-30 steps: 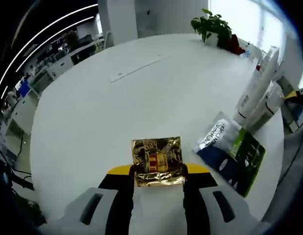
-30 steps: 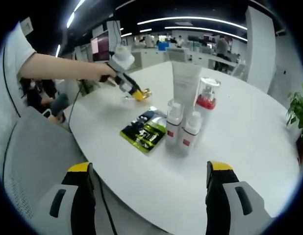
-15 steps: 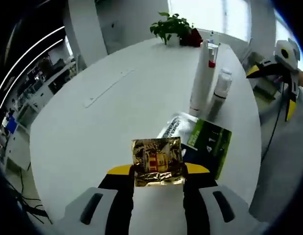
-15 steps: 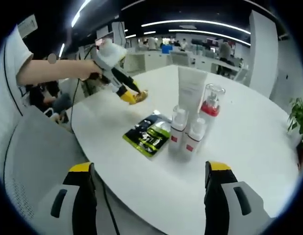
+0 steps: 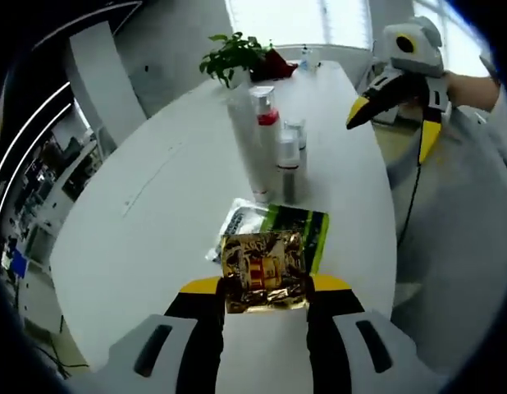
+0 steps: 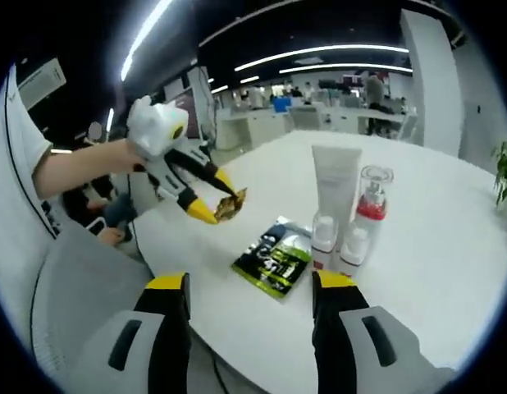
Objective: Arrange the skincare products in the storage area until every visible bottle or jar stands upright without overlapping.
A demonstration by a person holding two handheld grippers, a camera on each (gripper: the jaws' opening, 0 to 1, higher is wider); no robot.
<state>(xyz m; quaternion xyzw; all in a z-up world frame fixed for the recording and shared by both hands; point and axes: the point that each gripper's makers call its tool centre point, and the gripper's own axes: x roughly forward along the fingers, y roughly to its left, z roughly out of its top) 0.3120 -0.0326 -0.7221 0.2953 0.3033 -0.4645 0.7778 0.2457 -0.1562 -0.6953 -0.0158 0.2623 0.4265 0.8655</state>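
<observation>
While the left gripper pinches a gold foil sachet above the white table, the right gripper hangs wide, unladen. Green-black sachet lies flat beside upright bottles.

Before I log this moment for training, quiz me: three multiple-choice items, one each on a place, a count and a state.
1. Where does the green and black sachet lie?
A. flat on the white table, beside the bottles
B. in the right gripper
C. on top of the tube

2. How many small white bottles with red labels stand in front of the white tube?
A. none
B. two
C. five

3. What state is the left gripper in?
A. open, holding nothing
B. shut on the gold sachet
C. shut on a bottle

Key: 1 A, it rests on the tabletop by the bottles. 2 B, two show in the right gripper view. 3 B, the gold sachet sits between its jaws.
</observation>
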